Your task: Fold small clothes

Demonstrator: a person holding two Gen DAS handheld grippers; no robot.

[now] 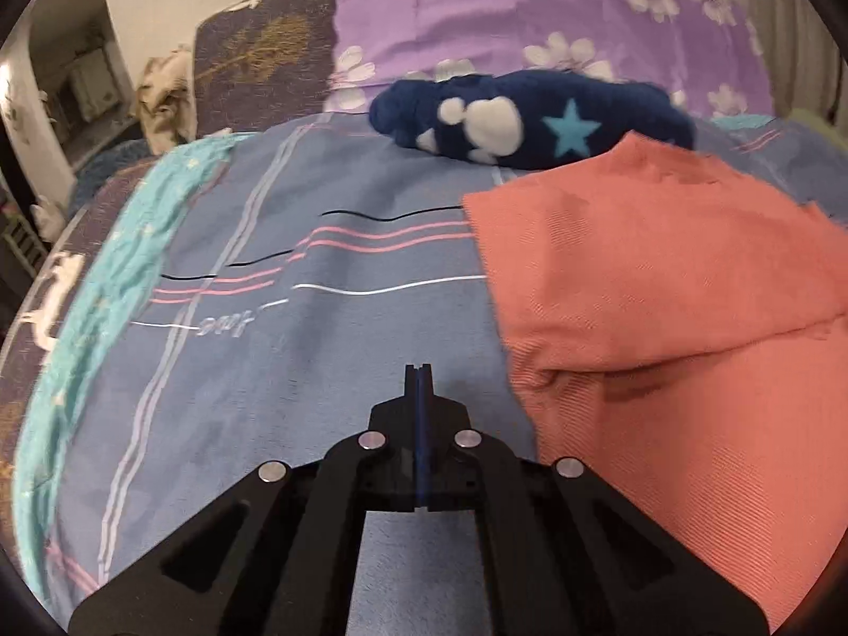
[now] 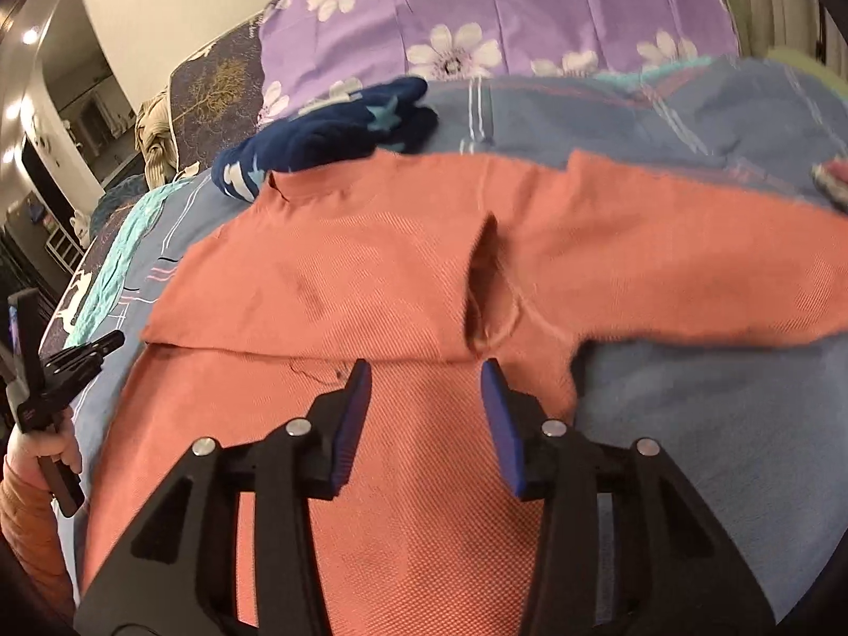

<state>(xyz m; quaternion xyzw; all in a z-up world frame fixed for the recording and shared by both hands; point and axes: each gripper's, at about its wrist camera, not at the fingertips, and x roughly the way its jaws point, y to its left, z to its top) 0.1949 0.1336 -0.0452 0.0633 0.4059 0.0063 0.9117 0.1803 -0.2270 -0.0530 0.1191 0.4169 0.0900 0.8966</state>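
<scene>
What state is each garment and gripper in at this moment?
Orange top: spread on the bed, one sleeve folded across its body.
Navy star-print garment: bunched, unfolded.
Left gripper: shut, empty, beside the top.
Right gripper: open, over the top.

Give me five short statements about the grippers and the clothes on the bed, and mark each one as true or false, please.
1. The right gripper is open above the orange garment. True.
2. The left gripper is shut on the orange garment. False: its fingers are closed together with no cloth between them, over the blue striped bedsheet beside the garment.
3. One sleeve of the orange garment is folded across its body. True.
4. The navy fleece item with stars lies on top of the orange garment. False: it lies behind it, near the purple floral pillow.
5. The pillow is plain white. False: it is purple with white flowers.
</scene>
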